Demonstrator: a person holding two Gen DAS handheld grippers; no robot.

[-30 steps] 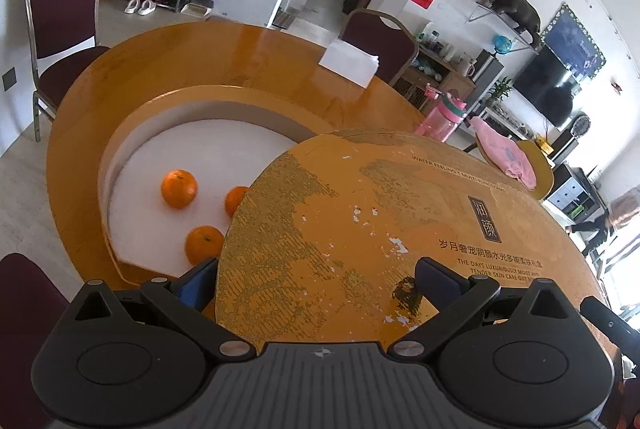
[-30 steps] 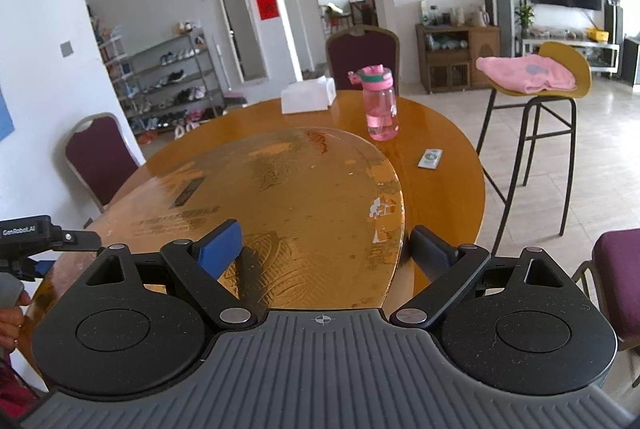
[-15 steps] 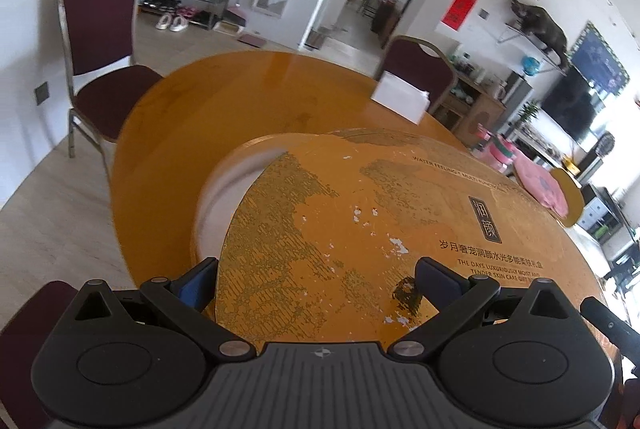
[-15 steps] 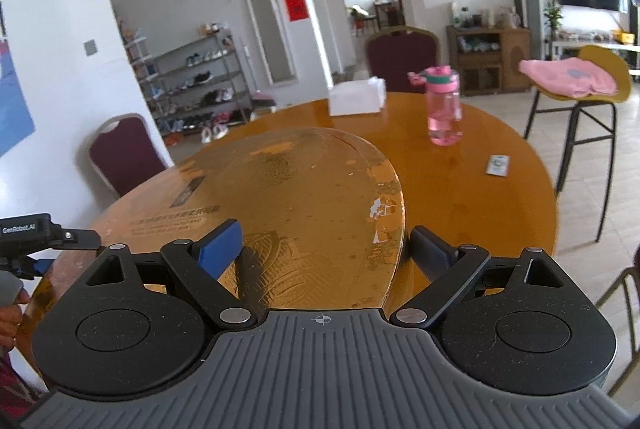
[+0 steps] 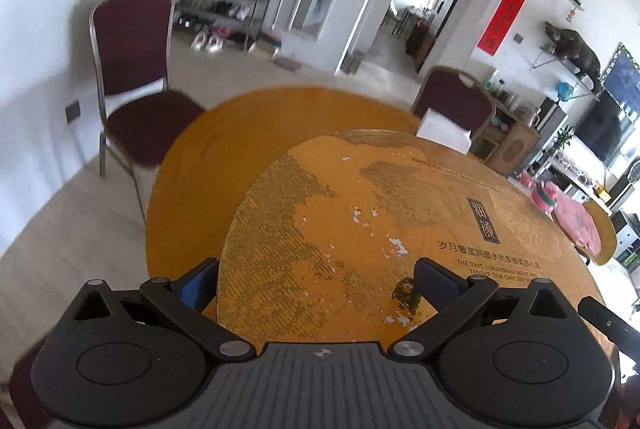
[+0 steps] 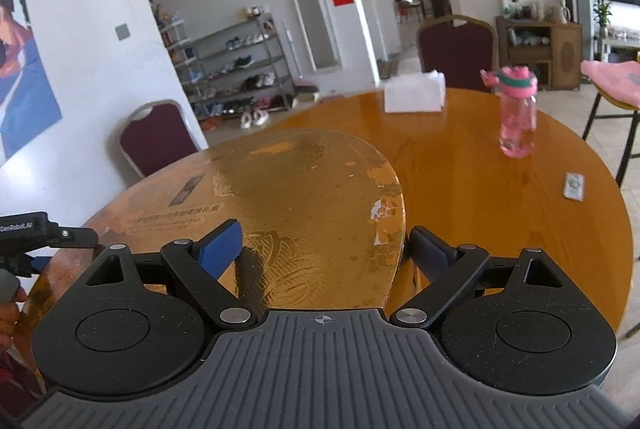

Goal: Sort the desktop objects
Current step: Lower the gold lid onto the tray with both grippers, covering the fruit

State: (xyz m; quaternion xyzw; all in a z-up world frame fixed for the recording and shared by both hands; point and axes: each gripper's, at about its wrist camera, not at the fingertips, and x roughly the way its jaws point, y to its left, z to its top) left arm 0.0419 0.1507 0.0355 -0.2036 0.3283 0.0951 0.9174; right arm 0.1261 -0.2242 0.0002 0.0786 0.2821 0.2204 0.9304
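Note:
A big round orange-gold lid [image 5: 380, 229] with printed Chinese text fills the middle of both views and lies level over the table. My left gripper [image 5: 318, 281] is shut on its near edge, with a blue pad on each side. From the opposite side, my right gripper [image 6: 324, 249] is shut on the same lid [image 6: 300, 189]. The left gripper's tip [image 6: 40, 233] shows at the far left of the right wrist view. Whatever lies under the lid is hidden.
The round glossy wooden table [image 6: 500, 209] carries a pink bottle [image 6: 518, 121], a white tissue box [image 6: 414, 91] and a small flat packet [image 6: 574, 186]. Dark red chairs [image 5: 132, 69] [image 6: 458, 53] stand around it. A stool with pink cloth [image 6: 616, 77] stands at the right.
One second ago a round box with oranges showed left of the lid. Both grippers carried the lid over it, and the box and oranges are now hidden.

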